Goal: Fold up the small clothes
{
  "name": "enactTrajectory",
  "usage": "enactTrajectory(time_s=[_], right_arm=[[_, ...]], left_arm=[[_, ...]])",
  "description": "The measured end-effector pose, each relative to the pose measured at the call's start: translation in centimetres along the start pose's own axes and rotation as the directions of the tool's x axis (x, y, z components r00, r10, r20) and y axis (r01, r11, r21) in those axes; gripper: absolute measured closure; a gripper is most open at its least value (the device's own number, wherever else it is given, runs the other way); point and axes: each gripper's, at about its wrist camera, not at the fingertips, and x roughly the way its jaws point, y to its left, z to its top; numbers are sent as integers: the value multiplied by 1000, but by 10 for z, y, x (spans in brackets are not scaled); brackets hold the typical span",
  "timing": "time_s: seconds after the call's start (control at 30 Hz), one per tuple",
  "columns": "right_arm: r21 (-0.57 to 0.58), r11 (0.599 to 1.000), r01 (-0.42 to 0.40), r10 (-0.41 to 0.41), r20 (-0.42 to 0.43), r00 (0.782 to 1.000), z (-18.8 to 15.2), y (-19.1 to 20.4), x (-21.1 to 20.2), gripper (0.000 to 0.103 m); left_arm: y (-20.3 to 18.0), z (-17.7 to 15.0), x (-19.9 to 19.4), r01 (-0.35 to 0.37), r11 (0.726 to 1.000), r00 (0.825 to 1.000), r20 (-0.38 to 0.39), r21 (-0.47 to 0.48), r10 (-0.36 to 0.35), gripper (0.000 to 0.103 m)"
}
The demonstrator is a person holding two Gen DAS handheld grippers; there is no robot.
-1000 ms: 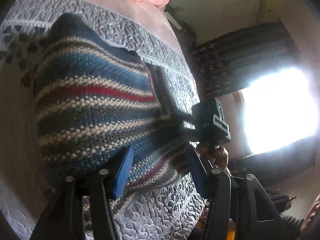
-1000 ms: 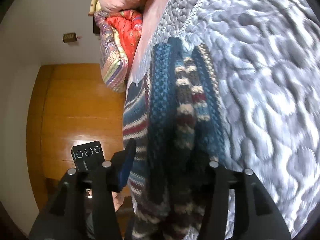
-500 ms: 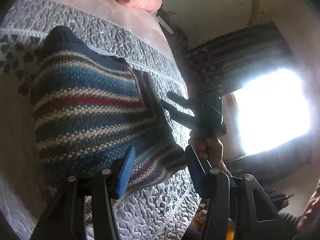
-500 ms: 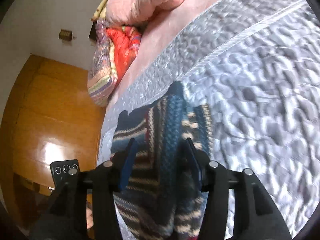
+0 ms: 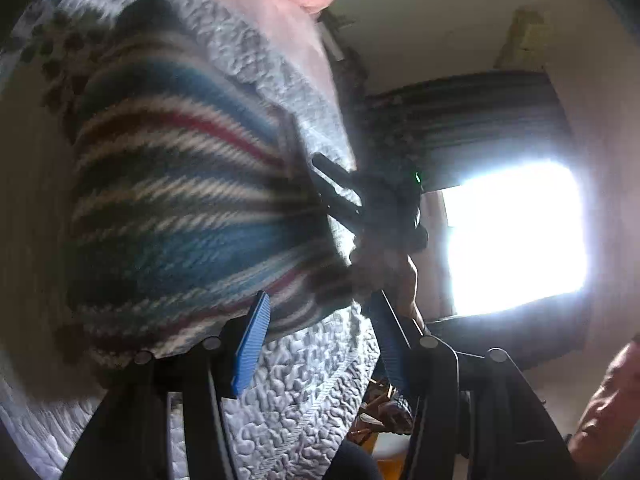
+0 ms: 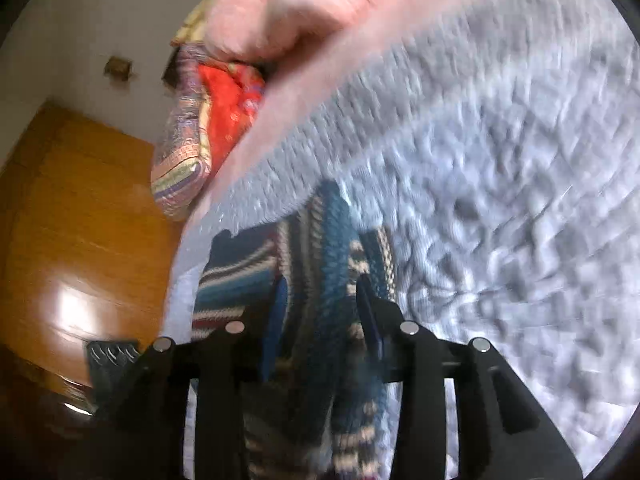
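Well, the striped knit garment [image 5: 176, 208] lies bunched on the quilted bed cover [image 5: 296, 392], partly gathered, folding clearly unfinished. Right tool [image 6: 320, 300] clamps a thick bundle of the knit between its pads. Left tool [image 5: 316, 336] gapes wide just at the garment's edge, gripping nothing. Squaring and flattening look left to do. No readable writing or labels anywhere.

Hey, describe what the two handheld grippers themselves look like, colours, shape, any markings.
Both are black plastic two-finger tools. The left gripper has angular black arms with round silver bolt heads at the joints, and its fingers carry ribbed bright blue pads. The right gripper is built the same, with darker-looking blue pads. Seen from the left wrist camera, its body shows a small green light. No cables or sleeves are visible.
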Motion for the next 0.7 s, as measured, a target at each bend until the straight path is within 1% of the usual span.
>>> enactTrajectory(time_s=[0.03, 0.07, 0.1, 0.13, 0.17, 0.2, 0.23, 0.27, 0.3, 0.33, 0.37, 0.4, 0.43, 0.47, 0.5, 0.53, 0.57, 0.6, 0.63, 0.67, 0.7], right_arm=[[-20, 999, -25, 25, 3, 1000, -3, 9, -6, 67], [-48, 995, -88, 86, -33, 996, -14, 23, -15, 67], [-71, 992, -109, 104, -70, 992, -21, 29, -15, 67], [-114, 987, -116, 101, -132, 986, -35, 37, -12, 67], [-131, 986, -98, 74, -175, 982, -44, 34, -8, 68], [-149, 987, -62, 29, -212, 977, -48, 32, 1, 75], [-177, 984, 1, -42, -231, 972, -54, 23, 10, 84], [-173, 984, 35, -74, -228, 971, -57, 11, 10, 100], [-141, 990, 29, -61, -228, 972, -58, 1, 8, 100], [-102, 995, 14, -37, -229, 973, -55, -4, 5, 100], [-94, 996, -4, -17, -223, 975, -54, -1, -2, 94], [-110, 994, -27, 3, -214, 977, -54, 7, -9, 91], [-120, 991, -56, 30, -208, 978, -57, 16, -17, 91], [-127, 987, -98, 69, -213, 975, -59, 25, -22, 91], [-134, 985, -109, 77, -225, 971, -64, 26, -25, 91], [-145, 985, -92, 54, -242, 969, -70, 27, -22, 91], [-157, 987, -44, 0, -269, 963, -76, 21, -13, 93], [-150, 989, -9, -36, -291, 956, -79, 11, -6, 103], [-135, 991, 16, -57, -307, 950, -81, -2, -1, 103], [-109, 994, 2, -36, -315, 948, -80, -6, -6, 103], [-94, 995, -15, -16, -321, 947, -76, -3, -8, 103]], left_arm=[[-7, 6, -2, 17, 1000, 1000, 9, 15, -17, 50], [-11, 10, -2, 16, 1000, 1000, 13, 22, -16, 50], [-12, 15, -1, 8, 1000, 1000, 14, 25, -8, 50], [-8, 20, 5, -3, 1000, 1000, -6, 16, 3, 50], [-3, 23, 13, -39, 999, 999, -29, 11, 39, 50], [5, 25, 17, -109, 994, 993, -38, 9, 109, 50], [18, 27, 23, -166, 986, 985, -54, -10, 165, 55], [27, 28, 28, -182, 983, 981, -77, -19, 180, 65], [33, 29, 31, -212, 977, 973, -94, -20, 209, 74], [35, 28, 34, -251, 968, 962, -111, -8, 248, 83], [33, 27, 34, -263, 965, 958, -118, 4, 261, 79], [27, 26, 31, -254, 967, 961, -114, 9, 254, 74], [18, 24, 27, -227, 974, 968, -104, 20, 228, 65], [10, 22, 24, -203, 979, 974, -99, 34, 206, 64], [2, 21, 22, -184, 982, 977, -98, 49, 188, 63], [-4, 18, 22, -171, 983, 979, -96, 65, 177, 62], [-3, 17, 24, -184, 980, 977, -97, 71, 191, 60], [5, 15, 31, -251, 966, 961, -107, 68, 257, 59], [15, 13, 36, -294, 954, 946, -122, 57, 299, 60], [26, 10, 42, -313, 949, 938, -146, 37, 315, 61], [31, 7, 46, -321, 946, 933, -156, 38, 323, 61]])
